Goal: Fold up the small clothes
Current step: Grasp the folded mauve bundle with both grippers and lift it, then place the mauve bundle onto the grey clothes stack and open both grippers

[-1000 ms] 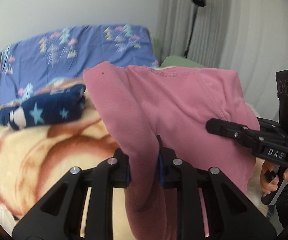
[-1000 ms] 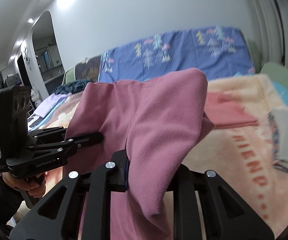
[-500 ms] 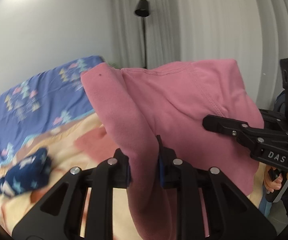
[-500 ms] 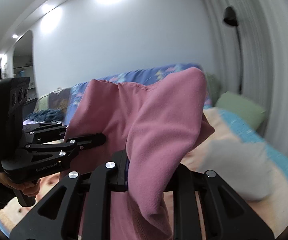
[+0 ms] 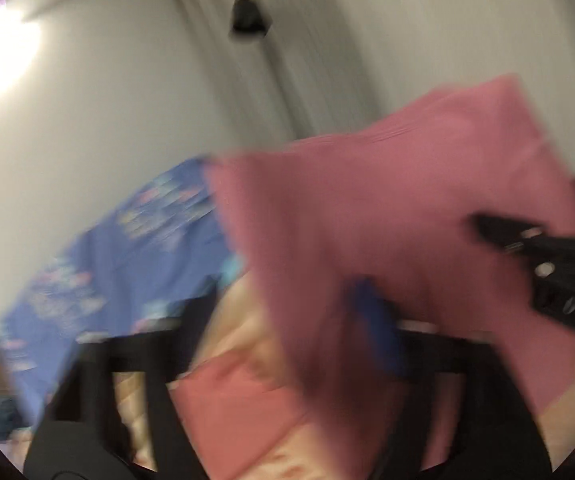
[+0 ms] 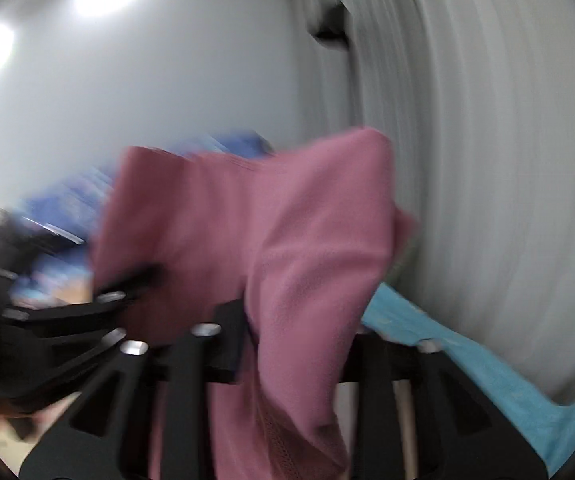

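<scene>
Both views heavily smeared. Only lettering: white characters on my right gripper (image 5: 527, 248), seen from the left wrist, too blurred to read. Pink garment (image 5: 387, 220) hangs in the air above the bed (image 5: 247, 360), draped between both tools. My left gripper (image 5: 287, 320): fingers have just been opening and stand wide, cloth loose between them. Right fingers (image 6: 227, 332) likewise just opened, cloth between them. Right wrist alone shows a light blue cloth (image 6: 487, 368); left alone the blue patterned sheet (image 5: 119, 264).
</scene>
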